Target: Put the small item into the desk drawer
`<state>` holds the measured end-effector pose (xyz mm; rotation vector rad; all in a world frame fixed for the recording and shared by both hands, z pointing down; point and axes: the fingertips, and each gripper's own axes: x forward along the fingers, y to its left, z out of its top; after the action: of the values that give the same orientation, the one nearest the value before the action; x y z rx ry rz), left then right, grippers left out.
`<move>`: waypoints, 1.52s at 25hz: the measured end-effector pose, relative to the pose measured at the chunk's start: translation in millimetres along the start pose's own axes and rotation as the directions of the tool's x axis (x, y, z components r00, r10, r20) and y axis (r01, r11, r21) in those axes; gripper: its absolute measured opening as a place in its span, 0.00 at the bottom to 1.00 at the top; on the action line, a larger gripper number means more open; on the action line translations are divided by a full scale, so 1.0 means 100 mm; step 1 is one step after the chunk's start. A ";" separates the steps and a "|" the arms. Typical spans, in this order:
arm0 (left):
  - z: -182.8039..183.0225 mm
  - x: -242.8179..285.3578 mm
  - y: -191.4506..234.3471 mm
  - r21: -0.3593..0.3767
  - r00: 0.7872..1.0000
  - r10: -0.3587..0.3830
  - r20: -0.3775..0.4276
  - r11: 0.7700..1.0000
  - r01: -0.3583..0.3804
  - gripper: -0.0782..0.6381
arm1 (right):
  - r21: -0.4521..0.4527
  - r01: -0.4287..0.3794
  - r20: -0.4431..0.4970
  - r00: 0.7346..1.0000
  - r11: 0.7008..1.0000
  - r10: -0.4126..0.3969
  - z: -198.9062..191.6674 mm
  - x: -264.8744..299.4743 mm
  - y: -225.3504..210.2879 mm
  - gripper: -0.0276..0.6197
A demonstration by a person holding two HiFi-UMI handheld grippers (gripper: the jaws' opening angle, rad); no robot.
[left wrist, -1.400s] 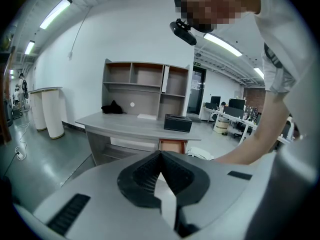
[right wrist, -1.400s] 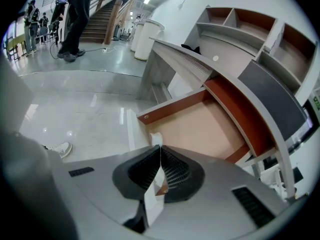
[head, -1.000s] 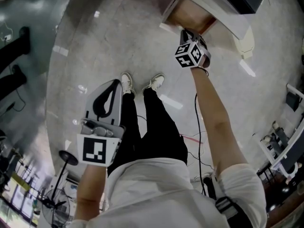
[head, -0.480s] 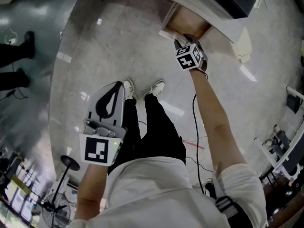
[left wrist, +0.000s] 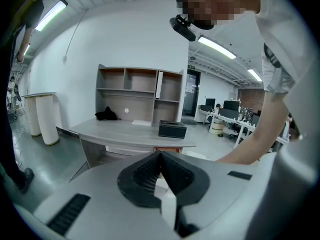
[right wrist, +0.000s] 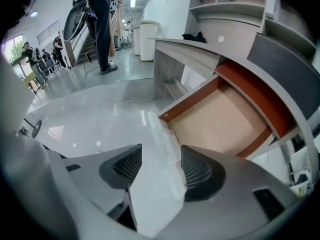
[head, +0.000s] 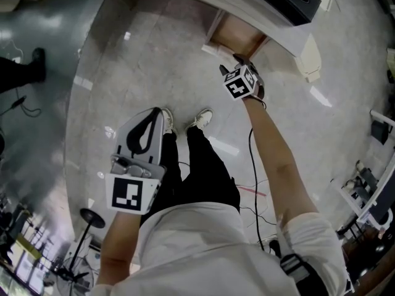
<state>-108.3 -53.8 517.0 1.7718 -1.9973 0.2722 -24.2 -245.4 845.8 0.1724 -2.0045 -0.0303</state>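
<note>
Right claw point(right wrist: 161, 150) pointed steeply down over front edge of open drawer point(right wrist: 220, 121), which stuck out from under desk point(right wrist: 185, 54). Its jaws had just been opening and stood wide apart. Small item point(right wrist: 157, 186), a flat white packet, stood between them, no longer squeezed; whether it touched either pad, could not tell. Packet's far end lay over drawer's near corner and grey floor point(right wrist: 100, 114). Tan drawer bottom in view. Left claw point(left wrist: 161, 154) held well away from desk at person's left side, jaws closed tip to tip, nothing held.
</note>
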 end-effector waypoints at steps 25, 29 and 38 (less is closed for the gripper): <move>0.87 -0.55 0.22 0.081 0.977 -0.053 0.209 0.996 0.037 0.13 | 0.226 0.152 0.118 0.976 0.962 -0.182 0.39 -1.42 0.07 0.22; 1.03 -0.65 0.23 0.102 0.967 -0.082 0.240 0.993 0.059 0.13 | 0.350 0.150 0.159 0.963 0.925 -0.216 0.50 -1.71 0.08 0.08; 1.31 -0.80 0.15 0.139 0.937 -0.157 0.313 0.983 0.118 0.13 | 0.537 0.111 0.276 0.913 0.836 -0.299 0.63 -2.44 -0.03 0.08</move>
<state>-143.4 -37.8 367.4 2.1377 -2.0967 0.0571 20.5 -219.0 599.4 0.7805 -2.3042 0.3646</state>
